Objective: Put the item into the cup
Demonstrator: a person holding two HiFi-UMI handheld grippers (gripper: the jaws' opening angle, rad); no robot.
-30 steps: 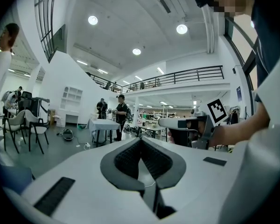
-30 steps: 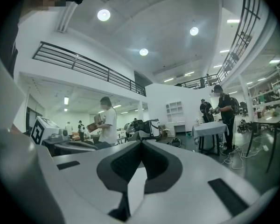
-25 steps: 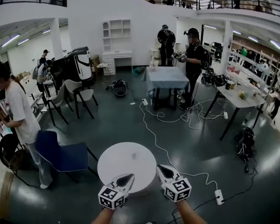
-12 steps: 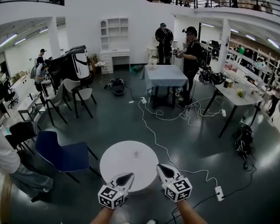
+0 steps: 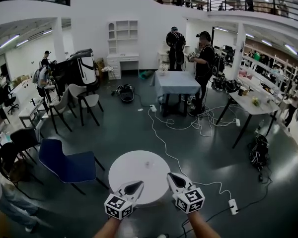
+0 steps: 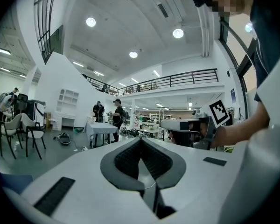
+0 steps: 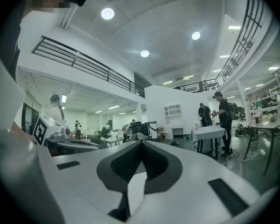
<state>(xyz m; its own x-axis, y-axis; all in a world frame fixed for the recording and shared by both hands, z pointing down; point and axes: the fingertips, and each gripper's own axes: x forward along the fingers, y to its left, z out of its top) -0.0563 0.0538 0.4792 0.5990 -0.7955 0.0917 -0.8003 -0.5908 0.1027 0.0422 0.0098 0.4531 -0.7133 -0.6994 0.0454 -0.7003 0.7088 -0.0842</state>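
Note:
A round white table [image 5: 131,178] stands on the dark floor just ahead in the head view. On it rests one small pale object [image 5: 148,164], too small to identify. My left gripper [image 5: 137,184] hovers over the table's near edge, pointing level, jaws shut and empty. My right gripper [image 5: 172,176] hangs beside it at the table's right rim, also shut on nothing. In the left gripper view the left gripper's dark pads [image 6: 130,158] meet at the tip. The right gripper's pads [image 7: 151,164] meet the same way in the right gripper view.
A blue chair [image 5: 67,165] stands left of the round table. A white cable [image 5: 164,145] runs across the floor to a power strip [image 5: 233,207]. Farther off are a cloth-covered table [image 5: 177,83], two standing people [image 5: 204,63], chairs [image 5: 89,102] and a backpack [image 5: 259,152].
The person in white at the left has walked off toward the lower left edge. Both grippers keep the same pose, shut, and the round table sits slightly nearer them.

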